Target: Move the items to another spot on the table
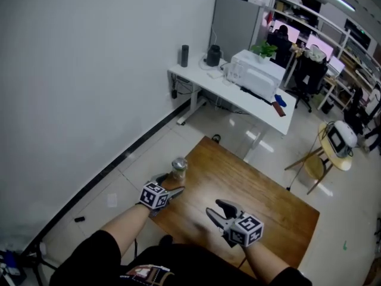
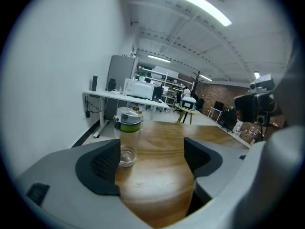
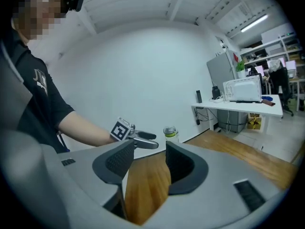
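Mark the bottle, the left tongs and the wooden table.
bottle (image 2: 128,140), left gripper view, clear body below the green band.
left tongs (image 3: 147,140), right gripper view, midway between the tips.
wooden table (image 1: 268,201), head view, bare top.

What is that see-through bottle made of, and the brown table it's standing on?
The bottle looks like clear plastic, maybe glass: you can see the table through its body. Its lid, with a green band, is probably plastic too. The table looks like wood or wood-look board: brown grain streaks, smooth and slightly shiny.
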{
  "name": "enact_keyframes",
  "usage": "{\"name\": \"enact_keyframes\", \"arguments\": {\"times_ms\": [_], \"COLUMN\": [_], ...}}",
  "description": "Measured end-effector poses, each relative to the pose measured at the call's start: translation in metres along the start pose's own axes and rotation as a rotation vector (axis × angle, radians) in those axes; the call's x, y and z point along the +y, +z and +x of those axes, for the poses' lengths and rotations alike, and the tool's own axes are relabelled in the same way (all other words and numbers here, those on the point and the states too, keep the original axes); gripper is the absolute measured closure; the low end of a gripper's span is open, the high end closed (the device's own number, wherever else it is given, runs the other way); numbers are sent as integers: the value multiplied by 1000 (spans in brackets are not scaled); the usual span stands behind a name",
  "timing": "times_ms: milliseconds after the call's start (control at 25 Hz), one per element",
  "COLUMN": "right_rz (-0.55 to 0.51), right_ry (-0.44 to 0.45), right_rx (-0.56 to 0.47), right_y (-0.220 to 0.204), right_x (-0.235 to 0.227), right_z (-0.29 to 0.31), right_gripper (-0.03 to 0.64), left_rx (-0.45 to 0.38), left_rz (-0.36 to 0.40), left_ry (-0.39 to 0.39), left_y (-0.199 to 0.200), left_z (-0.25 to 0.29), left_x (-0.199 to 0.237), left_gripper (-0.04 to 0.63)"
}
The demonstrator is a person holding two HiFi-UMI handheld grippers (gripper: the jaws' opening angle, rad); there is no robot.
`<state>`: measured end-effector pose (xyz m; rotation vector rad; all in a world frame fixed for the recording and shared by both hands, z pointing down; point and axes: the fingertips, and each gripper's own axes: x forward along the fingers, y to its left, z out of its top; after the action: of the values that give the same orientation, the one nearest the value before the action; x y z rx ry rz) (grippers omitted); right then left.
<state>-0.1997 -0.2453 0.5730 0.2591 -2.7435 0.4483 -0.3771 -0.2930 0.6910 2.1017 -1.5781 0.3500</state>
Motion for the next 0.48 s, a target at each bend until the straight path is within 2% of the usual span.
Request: {"name": "enact_keyframes", "arguments": {"times_ms": [120,240,480], "right_rz": [18,40,88], "right_ry": [14,-21,-90], "right_rx": [18,33,48], "right_y": [-5,-8,-11], "right_x": [-5,-18,-39], "right_z": [18,35,73], "right_gripper": [402,402,402], "left_rx": [18,50,94], "left_rz": [-18,-20,13], "left_ry": [25,43,-12], "left_y": [-4,-11,-15], "left_z": [31,60,94], "left_x": [27,48,63], "left_gripper": [189,187,187]}}
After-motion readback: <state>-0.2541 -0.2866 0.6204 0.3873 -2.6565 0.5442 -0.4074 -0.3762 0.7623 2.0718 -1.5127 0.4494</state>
